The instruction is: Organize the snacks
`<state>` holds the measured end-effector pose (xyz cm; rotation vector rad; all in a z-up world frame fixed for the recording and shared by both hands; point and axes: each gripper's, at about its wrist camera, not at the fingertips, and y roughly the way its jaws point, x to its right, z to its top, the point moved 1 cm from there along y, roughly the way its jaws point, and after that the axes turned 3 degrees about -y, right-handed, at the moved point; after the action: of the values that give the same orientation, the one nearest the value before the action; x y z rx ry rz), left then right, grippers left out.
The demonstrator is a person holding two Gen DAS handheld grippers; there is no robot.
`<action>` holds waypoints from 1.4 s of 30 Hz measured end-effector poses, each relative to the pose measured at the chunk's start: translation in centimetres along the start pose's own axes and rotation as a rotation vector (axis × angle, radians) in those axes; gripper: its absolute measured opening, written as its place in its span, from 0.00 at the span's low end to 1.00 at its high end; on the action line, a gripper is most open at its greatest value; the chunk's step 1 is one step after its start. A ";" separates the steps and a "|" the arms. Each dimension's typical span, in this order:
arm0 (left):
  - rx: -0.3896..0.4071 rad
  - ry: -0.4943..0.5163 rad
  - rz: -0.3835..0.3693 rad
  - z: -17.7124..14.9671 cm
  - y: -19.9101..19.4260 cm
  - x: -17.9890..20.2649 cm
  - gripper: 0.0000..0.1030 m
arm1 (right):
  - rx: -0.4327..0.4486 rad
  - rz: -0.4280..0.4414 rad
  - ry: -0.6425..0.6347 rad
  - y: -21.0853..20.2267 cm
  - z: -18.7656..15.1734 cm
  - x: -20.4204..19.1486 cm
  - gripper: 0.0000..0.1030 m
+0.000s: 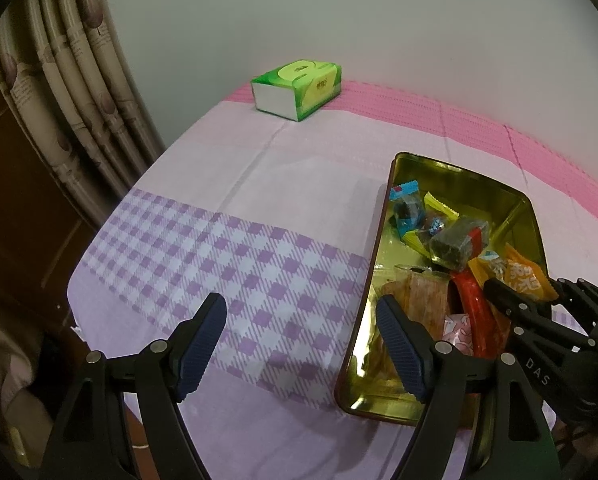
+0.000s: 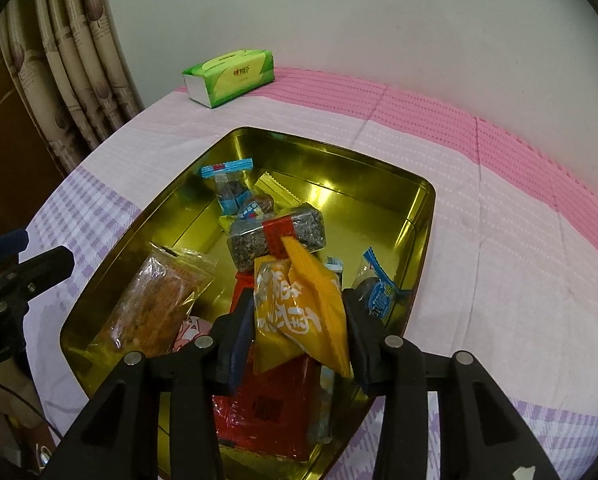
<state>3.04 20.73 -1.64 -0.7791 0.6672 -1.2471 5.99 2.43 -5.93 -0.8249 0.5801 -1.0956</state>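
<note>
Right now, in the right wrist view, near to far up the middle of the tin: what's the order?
Orange packet between the right tongs → dark seed bar → blue-ended candy → tin's far wall → green tissue pack.

The tin (image 2: pixel 423 216) around and ahead of the right gripper's fingers (image 2: pixel 235 344) is glossy gold metal, mirror-smooth inside. Between those fingers, the orange snack packet (image 2: pixel 299 312) is crinkled, shiny plastic film; the red packet (image 2: pixel 267 400) beneath them is glossy too. The fingers themselves are matt black plastic with ribbed blue pads. Left of the tin, the worktop (image 1: pixel 259 264) wears a matt woven cloth. Far ahead, the tissue pack (image 1: pixel 299 88) has a slick plastic wrap.
</note>
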 end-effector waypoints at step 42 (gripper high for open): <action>-0.017 0.020 0.013 -0.3 0.5 -0.1 0.76 | -0.073 0.043 0.110 -4.6 -3.7 -0.4 0.98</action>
<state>3.03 20.87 -2.19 -0.7761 0.6987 -1.2397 0.59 0.71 -4.28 -0.8154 0.7303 -1.0900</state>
